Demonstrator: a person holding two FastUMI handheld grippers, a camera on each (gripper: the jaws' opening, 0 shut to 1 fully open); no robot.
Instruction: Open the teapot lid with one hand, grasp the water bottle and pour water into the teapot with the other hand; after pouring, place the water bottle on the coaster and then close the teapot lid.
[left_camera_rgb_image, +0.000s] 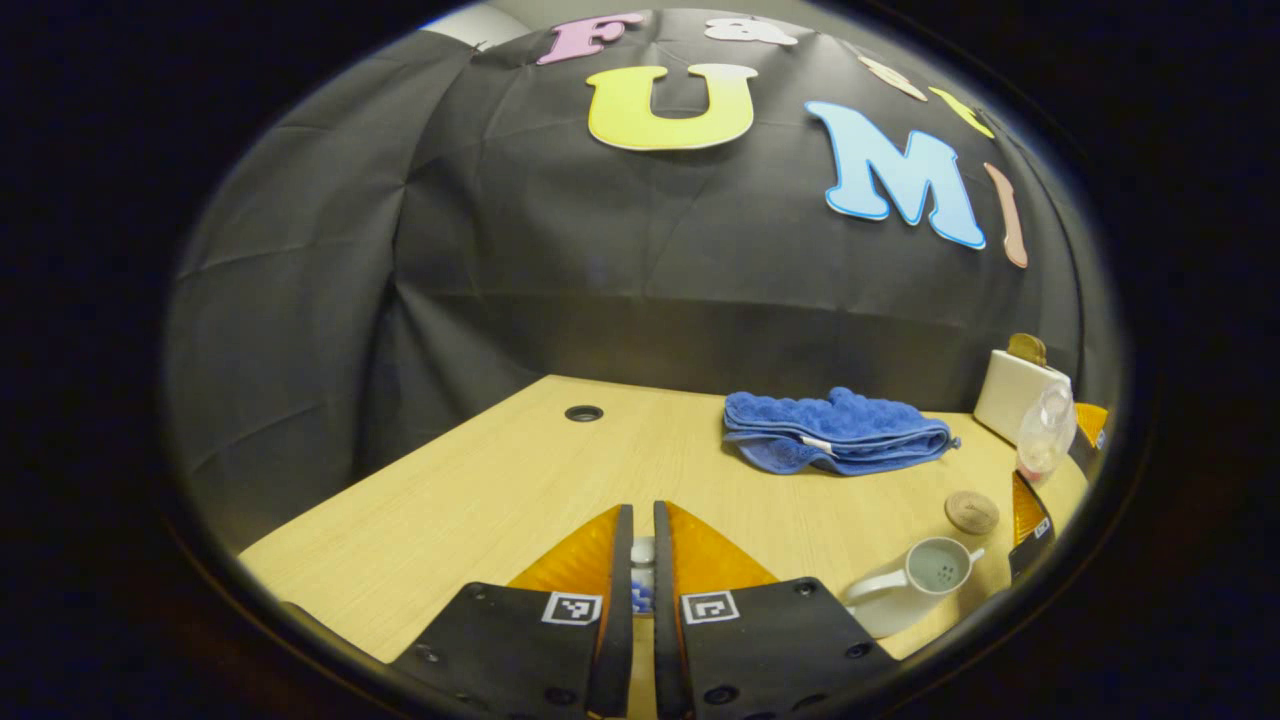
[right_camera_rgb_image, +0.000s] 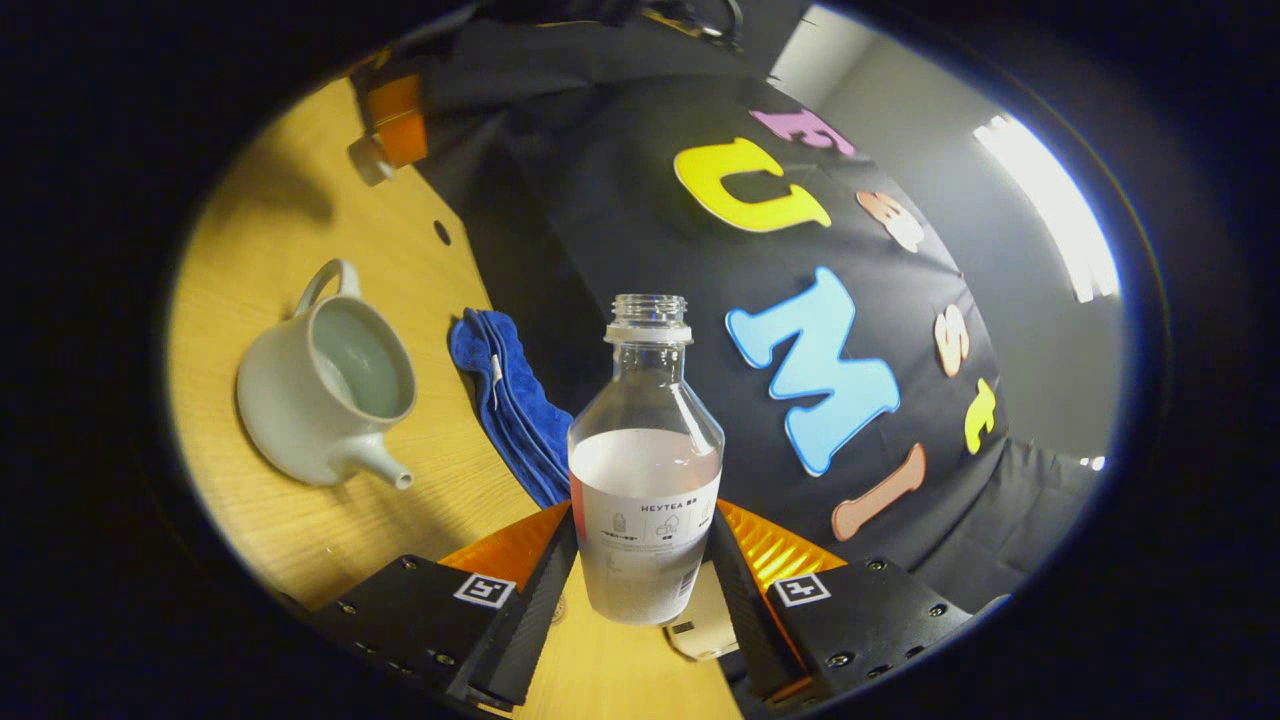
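The right gripper is clamping both fingers on the lower body of the uncapped water bottle, partly filled, and holding it off the table with its camera rolled so the table runs up the left. The left gripper is pinching its fingers nearly together on a small white piece with blue marks, apparently the teapot lid, above the table. The teapot is sitting open on the table, spout toward the blue cloth, with the round coaster just beyond it in the left gripper view.
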